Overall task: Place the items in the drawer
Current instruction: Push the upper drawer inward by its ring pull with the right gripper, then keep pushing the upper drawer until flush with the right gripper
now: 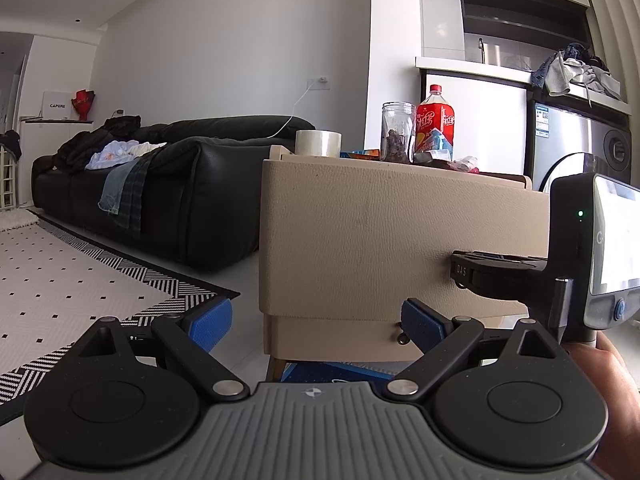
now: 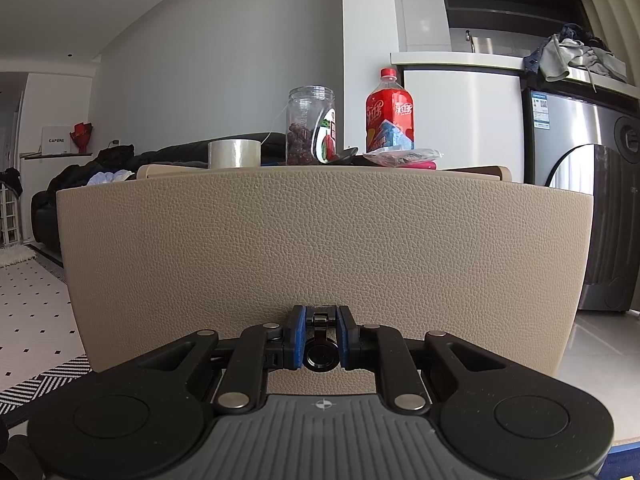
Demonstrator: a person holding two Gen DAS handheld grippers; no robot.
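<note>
right gripper [image 2: 322,340] clamped on black ring pull [image 2: 321,354], lower centre of beige drawer front [image 2: 320,240]; left gripper [image 1: 316,320] spread, empty | items upper centre: tape roll [image 2: 234,153], jar [image 2: 311,126], bottle [image 2: 390,114] | jar likely rigid, slick; grasp mid-body

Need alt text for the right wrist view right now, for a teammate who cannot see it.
The right gripper is shut on the black drawer handle of a beige leather-look drawer front. On the cabinet top above stand a tape roll, a clear jar and a red bottle.
</note>
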